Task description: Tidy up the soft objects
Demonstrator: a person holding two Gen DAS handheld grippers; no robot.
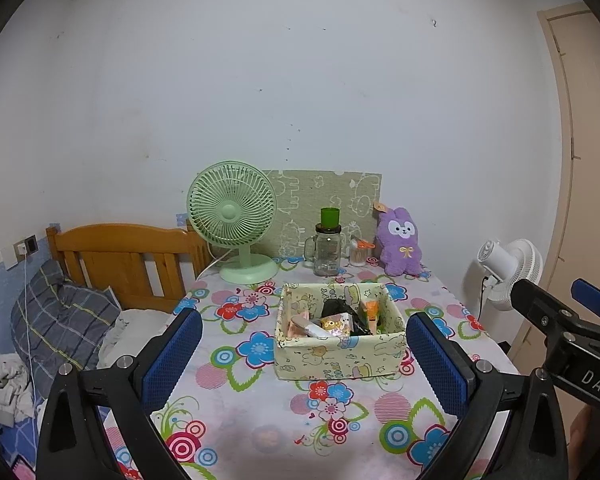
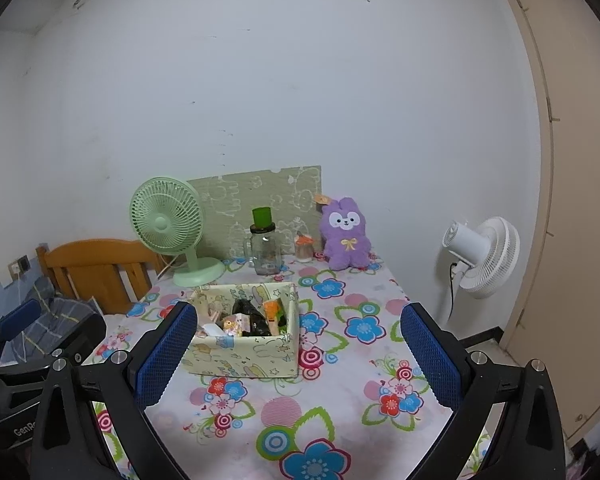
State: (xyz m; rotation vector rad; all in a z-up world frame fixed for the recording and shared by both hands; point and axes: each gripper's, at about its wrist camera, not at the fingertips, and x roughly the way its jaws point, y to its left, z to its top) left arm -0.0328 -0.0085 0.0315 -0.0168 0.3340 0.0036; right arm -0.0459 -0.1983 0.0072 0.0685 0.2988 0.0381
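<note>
A purple plush rabbit (image 1: 400, 245) (image 2: 346, 236) sits upright at the table's far right, against the wall. A pale fabric box (image 1: 340, 332) (image 2: 246, 330) printed with cartoon animals stands mid-table and holds several small items. My left gripper (image 1: 304, 356) is open above the near table edge, its blue pads framing the box from well short of it. My right gripper (image 2: 298, 354) is open too, nothing between its fingers, with the box off its left finger. In the left wrist view the right gripper's body appears at the right edge; the right wrist view shows the left one at the left edge.
A green desk fan (image 1: 236, 226) (image 2: 172, 232), a glass jar with a green cup on top (image 1: 327, 244) (image 2: 264, 242) and a small cotton-swab jar (image 1: 360, 251) line the back. A wooden headboard and bed (image 1: 128, 264) lie left; a white floor fan (image 2: 482, 256) stands right, near a door.
</note>
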